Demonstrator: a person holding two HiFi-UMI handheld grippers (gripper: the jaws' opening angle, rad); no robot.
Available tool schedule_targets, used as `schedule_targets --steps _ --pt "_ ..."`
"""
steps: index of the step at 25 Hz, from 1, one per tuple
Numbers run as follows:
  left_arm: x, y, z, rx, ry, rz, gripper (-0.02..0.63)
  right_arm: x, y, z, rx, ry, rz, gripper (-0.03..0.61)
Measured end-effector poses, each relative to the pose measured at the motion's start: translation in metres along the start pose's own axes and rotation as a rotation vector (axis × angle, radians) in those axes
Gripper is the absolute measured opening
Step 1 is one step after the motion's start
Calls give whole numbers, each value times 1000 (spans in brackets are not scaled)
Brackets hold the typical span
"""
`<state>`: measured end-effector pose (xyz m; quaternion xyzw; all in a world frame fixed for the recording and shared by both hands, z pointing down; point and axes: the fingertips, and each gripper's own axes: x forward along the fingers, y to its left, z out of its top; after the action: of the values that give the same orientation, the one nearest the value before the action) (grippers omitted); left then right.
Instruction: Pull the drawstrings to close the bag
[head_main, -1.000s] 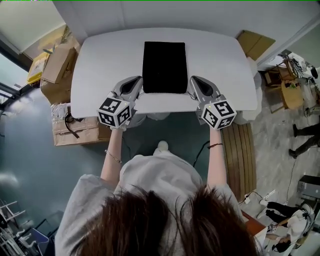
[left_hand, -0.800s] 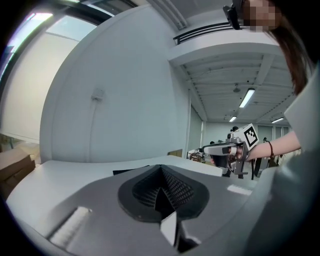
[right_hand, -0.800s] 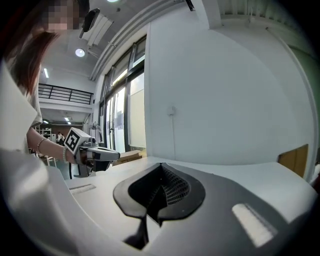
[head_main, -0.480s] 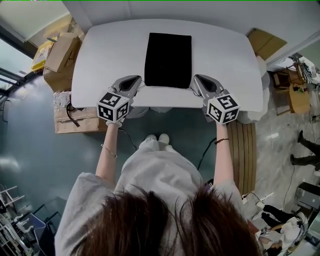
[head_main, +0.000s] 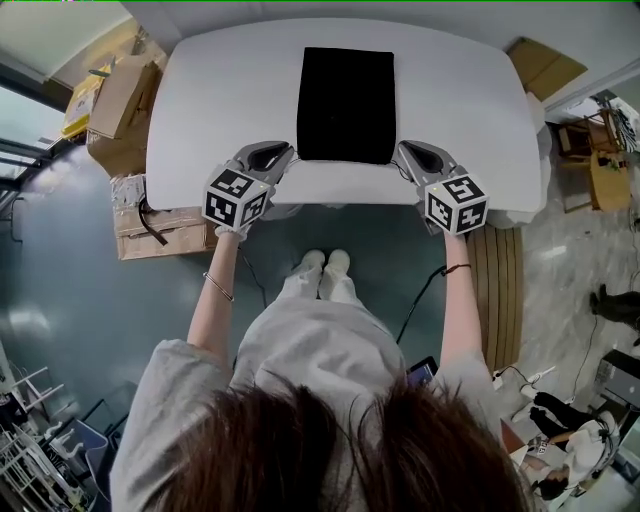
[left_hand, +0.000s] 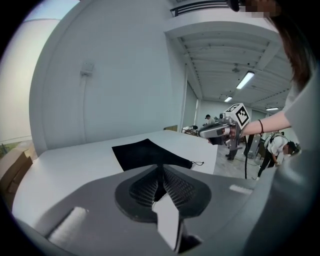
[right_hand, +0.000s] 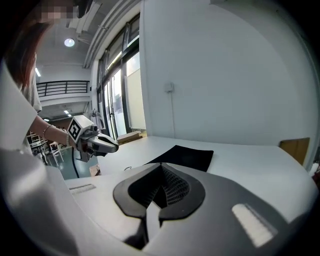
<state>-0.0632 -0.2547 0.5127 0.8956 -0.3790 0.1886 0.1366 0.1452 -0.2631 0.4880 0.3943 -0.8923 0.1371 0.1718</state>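
Observation:
A flat black drawstring bag (head_main: 346, 104) lies in the middle of the white table (head_main: 230, 90), its mouth toward the near edge. Thin cords stick out at its near corners; one knotted cord (left_hand: 199, 163) shows in the left gripper view. My left gripper (head_main: 272, 158) sits by the bag's near left corner. Its jaws have just been opening; only a narrow slit shows and nothing is between them (left_hand: 161, 167). My right gripper (head_main: 412, 156) sits by the near right corner, shut on nothing (right_hand: 161, 167). Each gripper view shows the bag (right_hand: 187, 157) ahead and the other gripper (left_hand: 217, 131) across.
Cardboard boxes (head_main: 120, 100) stand on the floor left of the table, and another (head_main: 165, 235) is near its front left corner. A slatted wooden bench (head_main: 495, 290) lies to the right. People stand far off at the right.
Both grippers have sunk toward the table's near edge and stay beside the bag's near corners. The head view has shifted, so the table sits higher in the picture.

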Motion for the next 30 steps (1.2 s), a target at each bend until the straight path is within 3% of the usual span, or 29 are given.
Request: schedule_targets --steps 5,8,14,23,30 --pt "12 7 -17 28 70 -34 47 3 -9 -14 29 38 -3 20" --pt "19 10 -27 50 113 -53 63 8 -11 -28 30 91 13 73" --pt "30 14 -49 117 210 -96 96 16 -13 -60 -15 230 33 117" --pt "45 24 -80 234 343 -159 180 27 -19 -100 -59 401 72 149" --pt "58 18 -90 353 452 -253 233 30 -24 -117 -86 488 94 164"
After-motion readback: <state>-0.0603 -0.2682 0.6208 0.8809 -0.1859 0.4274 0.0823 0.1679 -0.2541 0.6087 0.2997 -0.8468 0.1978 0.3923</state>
